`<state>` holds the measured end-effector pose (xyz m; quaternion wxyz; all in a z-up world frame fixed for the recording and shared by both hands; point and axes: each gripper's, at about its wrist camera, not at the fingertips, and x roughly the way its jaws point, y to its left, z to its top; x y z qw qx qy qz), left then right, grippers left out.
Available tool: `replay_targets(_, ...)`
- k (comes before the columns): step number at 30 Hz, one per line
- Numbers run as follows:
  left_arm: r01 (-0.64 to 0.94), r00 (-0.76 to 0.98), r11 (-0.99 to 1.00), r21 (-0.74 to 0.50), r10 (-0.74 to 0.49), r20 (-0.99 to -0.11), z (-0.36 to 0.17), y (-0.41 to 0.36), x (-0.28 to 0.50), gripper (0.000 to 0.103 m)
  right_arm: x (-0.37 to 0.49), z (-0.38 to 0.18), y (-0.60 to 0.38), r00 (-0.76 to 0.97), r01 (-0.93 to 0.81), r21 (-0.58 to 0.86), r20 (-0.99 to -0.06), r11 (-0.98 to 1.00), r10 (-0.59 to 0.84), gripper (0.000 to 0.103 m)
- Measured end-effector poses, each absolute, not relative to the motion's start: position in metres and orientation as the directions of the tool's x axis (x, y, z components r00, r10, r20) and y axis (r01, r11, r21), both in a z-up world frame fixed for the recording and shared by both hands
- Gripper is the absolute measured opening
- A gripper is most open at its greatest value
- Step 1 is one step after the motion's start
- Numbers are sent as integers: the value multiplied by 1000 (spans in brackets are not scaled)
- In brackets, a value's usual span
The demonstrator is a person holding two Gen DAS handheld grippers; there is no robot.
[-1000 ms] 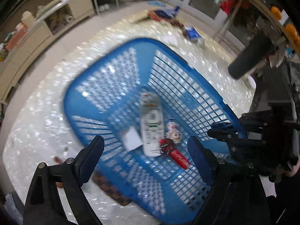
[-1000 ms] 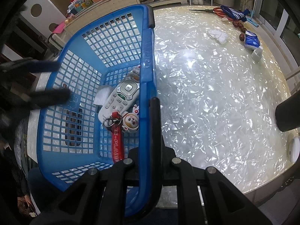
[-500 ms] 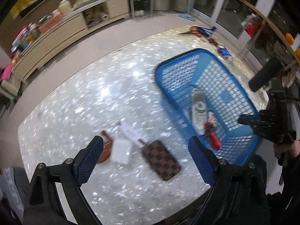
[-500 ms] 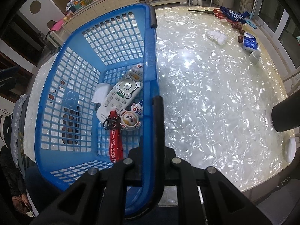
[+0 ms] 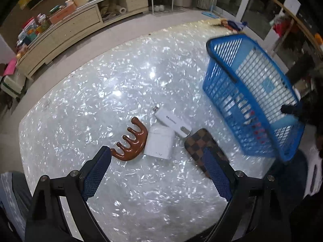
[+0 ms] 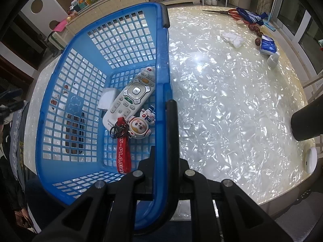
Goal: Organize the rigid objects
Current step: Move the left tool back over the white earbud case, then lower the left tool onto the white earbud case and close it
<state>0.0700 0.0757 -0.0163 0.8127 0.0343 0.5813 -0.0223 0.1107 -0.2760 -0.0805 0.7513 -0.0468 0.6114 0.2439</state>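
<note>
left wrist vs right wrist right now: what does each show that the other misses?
Left wrist only: the open left tool over a brown wooden comb, a white box, a white USB stick and a checkered case lying on the table.

Right wrist only: the basket's contents in clear view, a remote, an astronaut figure and a red strap, plus the right tool shut on the basket's rim.

Both: the blue basket and the shiny table.
</note>
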Motion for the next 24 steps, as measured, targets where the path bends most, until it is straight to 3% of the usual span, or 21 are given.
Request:
replay_targets(8,154,350,985,77,18,-937,-61,75,74,93,110,-80,-273,134,-426,211,-947,880,292,10)
replay_targets(13,172,317,984,36,-21,-948,-90,80,83,93,110,-80,-273,130,-423,209,-949,882,287,10)
replay_targets(16,176,298,984,33,-22,-954,-106,81,88,86,111,-80,-273,128,-423,209,-949,882,287,10)
replay_targets(24,227,266,974,25,-37,-963,-131,73,96,85,111,-81,-274,126,-419,216,-948,882,292,10)
